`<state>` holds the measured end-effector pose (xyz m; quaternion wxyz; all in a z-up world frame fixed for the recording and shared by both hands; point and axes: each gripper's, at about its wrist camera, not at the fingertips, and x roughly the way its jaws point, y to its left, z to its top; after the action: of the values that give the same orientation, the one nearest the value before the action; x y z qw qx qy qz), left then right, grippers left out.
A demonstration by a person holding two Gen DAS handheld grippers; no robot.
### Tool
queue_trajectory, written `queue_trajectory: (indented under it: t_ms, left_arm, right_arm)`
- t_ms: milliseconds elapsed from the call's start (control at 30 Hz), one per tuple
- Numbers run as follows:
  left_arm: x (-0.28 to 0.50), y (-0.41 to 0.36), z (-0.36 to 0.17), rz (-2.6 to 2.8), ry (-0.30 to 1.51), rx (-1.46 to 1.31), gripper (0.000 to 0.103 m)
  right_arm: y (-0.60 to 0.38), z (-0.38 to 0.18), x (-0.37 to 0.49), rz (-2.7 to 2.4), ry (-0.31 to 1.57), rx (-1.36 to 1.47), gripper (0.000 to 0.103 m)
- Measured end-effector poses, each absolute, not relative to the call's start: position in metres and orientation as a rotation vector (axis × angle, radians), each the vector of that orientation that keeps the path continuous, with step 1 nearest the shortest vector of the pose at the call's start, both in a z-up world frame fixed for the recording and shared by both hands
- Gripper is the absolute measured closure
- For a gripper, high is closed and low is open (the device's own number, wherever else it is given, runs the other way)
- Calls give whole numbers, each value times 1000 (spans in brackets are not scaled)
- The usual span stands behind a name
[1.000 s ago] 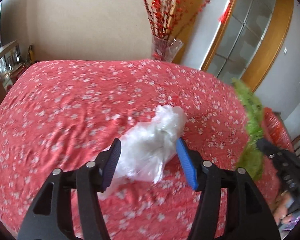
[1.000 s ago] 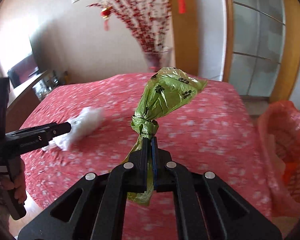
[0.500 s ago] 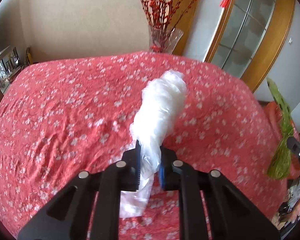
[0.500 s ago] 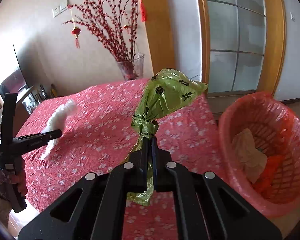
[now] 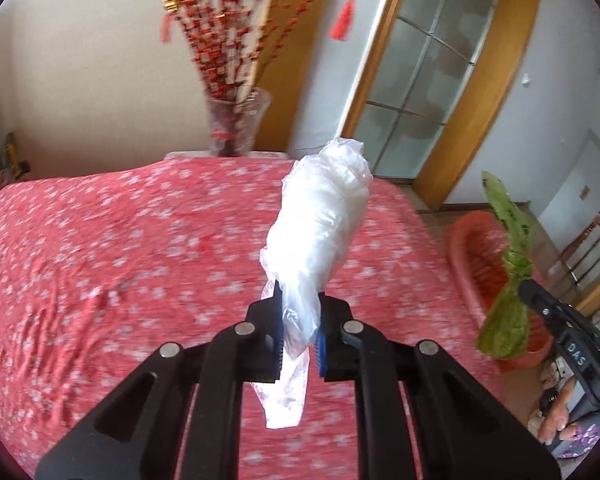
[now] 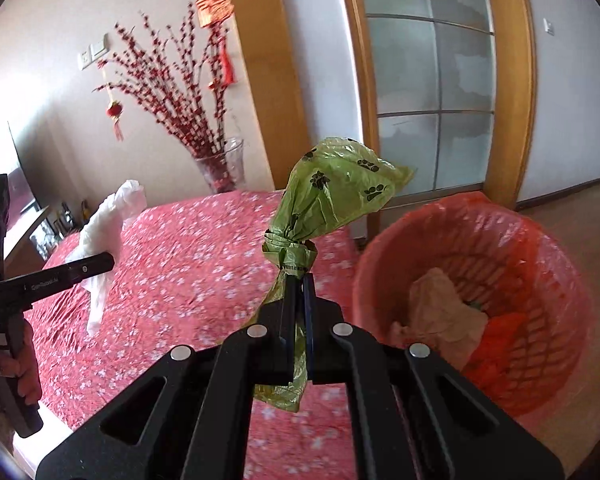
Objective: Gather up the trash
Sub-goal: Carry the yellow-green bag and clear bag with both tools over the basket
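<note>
Floral red bedspread [image 5: 100,248]; crinkly white bag [image 5: 320,224], knotted green bag [image 6: 332,196] clamped.

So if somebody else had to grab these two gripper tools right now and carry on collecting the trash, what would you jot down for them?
Left gripper: shut on the white plastic bag, held up off the red bedspread.
Right gripper: shut on the green paw-print bag, pinched just below its knot.
Red basket: on the floor past the bed, lined with a red bag, already holding crumpled paper and something orange.
Done: both bags are picked up, and no other loose trash shows on the bed.
Left: carry both over the basket and let go, probably green first, since it looks nearer.
</note>
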<state>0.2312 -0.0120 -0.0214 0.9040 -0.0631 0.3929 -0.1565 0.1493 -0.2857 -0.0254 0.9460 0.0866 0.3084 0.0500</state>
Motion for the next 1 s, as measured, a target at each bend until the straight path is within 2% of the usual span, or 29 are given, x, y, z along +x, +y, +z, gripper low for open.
queue_trajectory:
  t_ms: [533, 1000]
  left_arm:
    - [222, -140, -5, -578, 806, -113, 90]
    - [225, -213, -18, -700, 859, -108, 90]
  right_arm:
    - [-371, -12, 126, -50, 557, 246, 99]
    - [-422, -27, 116, -133, 562, 274, 99]
